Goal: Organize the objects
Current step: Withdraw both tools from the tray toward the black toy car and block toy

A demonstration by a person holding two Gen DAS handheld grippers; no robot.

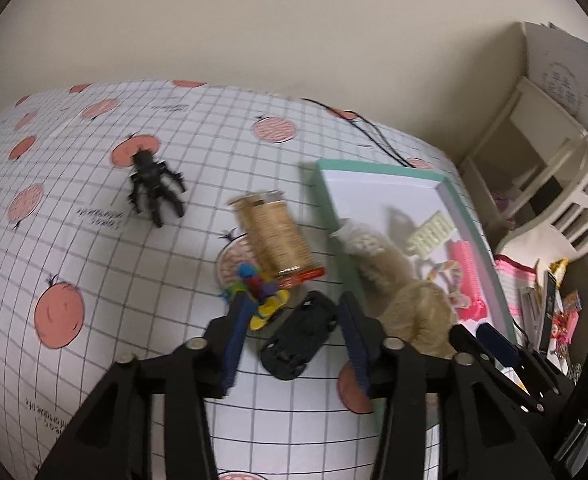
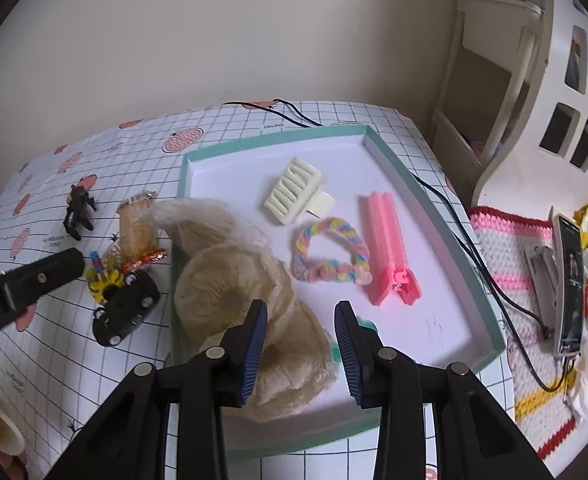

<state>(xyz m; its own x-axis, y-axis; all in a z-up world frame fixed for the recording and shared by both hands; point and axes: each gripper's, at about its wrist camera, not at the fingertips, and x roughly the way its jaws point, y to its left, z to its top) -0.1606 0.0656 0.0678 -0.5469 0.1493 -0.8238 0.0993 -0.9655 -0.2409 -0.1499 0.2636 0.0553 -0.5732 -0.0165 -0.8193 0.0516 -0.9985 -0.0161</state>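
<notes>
- The teal-rimmed tray (image 2: 390,172) serves as the landmark; judging by what already lies in it, it looks like the collecting place for the task.
- Inside the tray: a cream comb-like clip (image 2: 294,190) toward its far side, a pink clip (image 2: 388,248) toward its right side, and a pastel braided ring (image 2: 330,252) touching the pink clip's left edge.
- A beige plush toy (image 2: 229,280) lies across the tray's left rim, partly inside and partly hanging over the near-left corner, so I judge it only half placed.
- Left of the tray, on the gridded surface (image 1: 93,248), several things are still outside: a spool of gold thread (image 1: 271,232), a small multicoloured toy (image 1: 259,292), a black toy car (image 1: 300,336), and, farthest from the tray, a black spider-like figure (image 1: 153,186).
- The left gripper (image 1: 291,320) hangs just left of the tray with its jaws spread wide on either side of the toy car, holding nothing; the car seems the next pick.
- The right gripper (image 2: 300,320) is over the tray's near edge, jaws wide apart and empty, its left finger against or just above the plush.
- By my reckoning the job is about half done: three items stowed, one straddling the rim, four left outside.
</notes>
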